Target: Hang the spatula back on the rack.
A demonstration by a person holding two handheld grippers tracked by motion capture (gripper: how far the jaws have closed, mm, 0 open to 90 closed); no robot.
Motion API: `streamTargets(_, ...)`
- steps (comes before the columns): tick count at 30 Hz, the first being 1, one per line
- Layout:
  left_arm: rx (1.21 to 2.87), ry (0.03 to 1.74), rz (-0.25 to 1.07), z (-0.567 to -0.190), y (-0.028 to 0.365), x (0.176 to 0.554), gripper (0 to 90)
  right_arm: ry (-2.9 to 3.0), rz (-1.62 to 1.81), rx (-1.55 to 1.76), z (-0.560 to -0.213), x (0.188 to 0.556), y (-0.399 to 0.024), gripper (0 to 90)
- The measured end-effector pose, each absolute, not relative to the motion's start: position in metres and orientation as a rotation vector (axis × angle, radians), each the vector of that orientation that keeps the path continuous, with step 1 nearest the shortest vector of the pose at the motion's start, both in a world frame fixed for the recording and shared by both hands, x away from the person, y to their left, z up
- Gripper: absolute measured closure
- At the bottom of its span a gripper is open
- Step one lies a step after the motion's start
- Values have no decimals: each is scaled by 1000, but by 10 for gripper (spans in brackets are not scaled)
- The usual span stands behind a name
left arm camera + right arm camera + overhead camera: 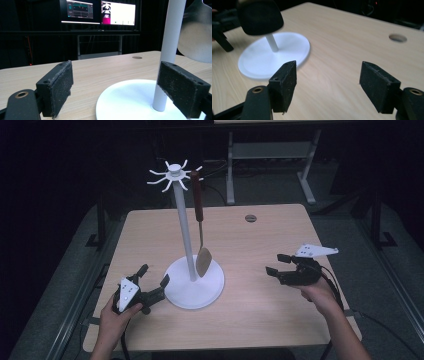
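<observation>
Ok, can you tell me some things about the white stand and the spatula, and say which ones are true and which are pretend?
1. A spatula with a dark brown handle hangs from the tall white hook stand. True.
2. The spatula lies flat on the light wooden table. False: it hangs above the stand's round white base.
3. The right gripper holds the spatula. False: its fingers are wide apart over bare table, holding nothing.
4. The left gripper sits beside the stand's base with open fingers. True.
5. The table has a small round hole near its far edge. True.
</observation>
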State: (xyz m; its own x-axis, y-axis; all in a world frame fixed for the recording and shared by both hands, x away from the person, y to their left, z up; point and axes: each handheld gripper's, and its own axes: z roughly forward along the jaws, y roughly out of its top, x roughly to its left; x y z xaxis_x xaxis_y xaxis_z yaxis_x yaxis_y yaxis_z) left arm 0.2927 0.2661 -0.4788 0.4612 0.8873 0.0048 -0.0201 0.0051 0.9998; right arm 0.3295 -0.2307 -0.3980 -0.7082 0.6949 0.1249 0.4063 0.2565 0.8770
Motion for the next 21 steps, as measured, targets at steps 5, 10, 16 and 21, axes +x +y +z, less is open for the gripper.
streamTargets(5, 1362, 838, 852, -479, 267, 292, 126, 2264, 1370, 1031, -410, 323, -236, 289)
streamTargets(10, 1369, 833, 853, -479, 268, 292, 126, 2287, 1326, 1048, -421, 316, -240, 288)
streamTargets(16, 1363, 830, 855, -479, 268, 292, 126, 2331, 1242, 1085, -438, 307, -248, 289)
streamTargets(21, 1364, 830, 853, -479, 267, 292, 126, 2388, 1176, 1105, -450, 302, -252, 289)
